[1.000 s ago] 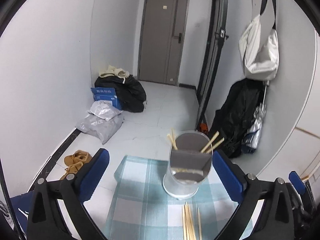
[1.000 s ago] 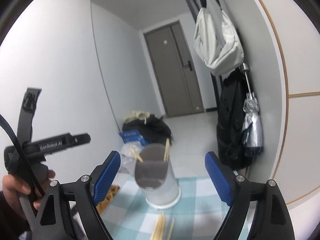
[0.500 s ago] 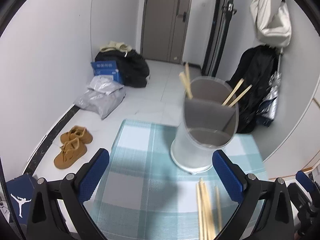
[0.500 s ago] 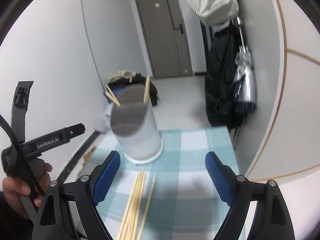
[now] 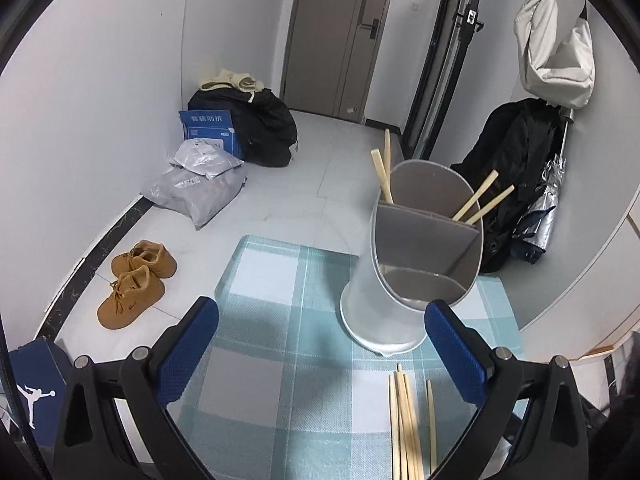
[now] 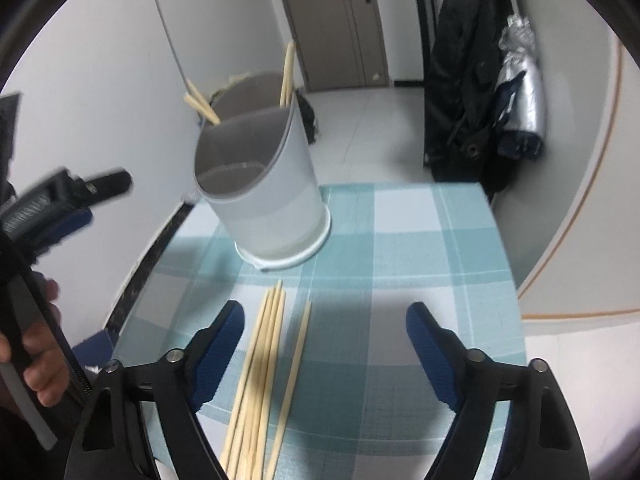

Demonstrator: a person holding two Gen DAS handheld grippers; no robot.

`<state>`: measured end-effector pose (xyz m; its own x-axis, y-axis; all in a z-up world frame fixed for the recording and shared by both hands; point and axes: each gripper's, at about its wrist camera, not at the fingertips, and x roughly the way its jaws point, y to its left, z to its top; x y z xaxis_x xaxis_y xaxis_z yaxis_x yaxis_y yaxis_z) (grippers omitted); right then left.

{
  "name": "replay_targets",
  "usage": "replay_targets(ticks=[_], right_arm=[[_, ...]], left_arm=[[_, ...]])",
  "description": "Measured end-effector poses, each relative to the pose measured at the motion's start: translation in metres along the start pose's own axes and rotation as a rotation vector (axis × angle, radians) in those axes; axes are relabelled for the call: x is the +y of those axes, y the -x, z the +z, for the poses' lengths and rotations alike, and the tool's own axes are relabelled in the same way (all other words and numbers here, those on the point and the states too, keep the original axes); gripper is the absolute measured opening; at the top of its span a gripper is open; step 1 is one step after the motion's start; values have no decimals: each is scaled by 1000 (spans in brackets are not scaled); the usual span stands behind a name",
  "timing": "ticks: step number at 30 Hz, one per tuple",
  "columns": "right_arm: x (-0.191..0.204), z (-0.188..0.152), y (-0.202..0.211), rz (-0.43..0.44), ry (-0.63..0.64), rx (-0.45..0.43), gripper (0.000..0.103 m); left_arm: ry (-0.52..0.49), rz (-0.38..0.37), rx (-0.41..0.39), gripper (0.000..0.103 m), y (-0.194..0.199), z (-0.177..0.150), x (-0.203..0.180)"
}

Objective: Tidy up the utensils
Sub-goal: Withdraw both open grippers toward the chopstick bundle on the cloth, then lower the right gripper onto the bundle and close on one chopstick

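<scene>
Both claws are spread wide and gripping nothing: the left claw (image 5: 322,354) and right claw (image 6: 324,354) hover over the teal-checked desk (image 6: 420,240). The loose bundle of pale wooden chopsticks (image 6: 262,376) lies just in front of the grey divided plastic utensil holder (image 6: 264,184), which has some chopsticks standing inside.

A pair of tan shoes (image 5: 136,288) sat on the floor, left of the checked desk (image 5: 280,280). Farther off lay grey parcels (image 5: 200,184), a blue box (image 5: 210,128) and a black bag (image 5: 256,128). At the far right hung a white bag (image 5: 556,56) above a black coat (image 5: 516,168) and folded umbrella (image 5: 540,216).
</scene>
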<state>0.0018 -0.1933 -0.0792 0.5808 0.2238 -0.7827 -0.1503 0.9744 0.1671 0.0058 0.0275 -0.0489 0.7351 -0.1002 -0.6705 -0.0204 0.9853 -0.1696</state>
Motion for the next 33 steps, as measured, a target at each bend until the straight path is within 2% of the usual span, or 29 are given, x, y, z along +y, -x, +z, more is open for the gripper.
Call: replay_targets(ticks=[10, 17, 20, 28, 33], right_arm=[[9, 10, -41, 19, 40, 182, 60], [19, 5, -68, -13, 90, 252, 49], [18, 6, -74, -17, 98, 265, 40], [29, -2, -83, -26, 148, 264, 35], [37, -5, -93, -62, 184, 272, 18]], left_arm=[[38, 11, -3, 101, -6, 8, 16], [41, 22, 12, 101, -11, 8, 22], [57, 19, 26, 101, -14, 7, 27], [78, 35, 44, 101, -18, 7, 35], [82, 48, 58, 101, -24, 6, 36]])
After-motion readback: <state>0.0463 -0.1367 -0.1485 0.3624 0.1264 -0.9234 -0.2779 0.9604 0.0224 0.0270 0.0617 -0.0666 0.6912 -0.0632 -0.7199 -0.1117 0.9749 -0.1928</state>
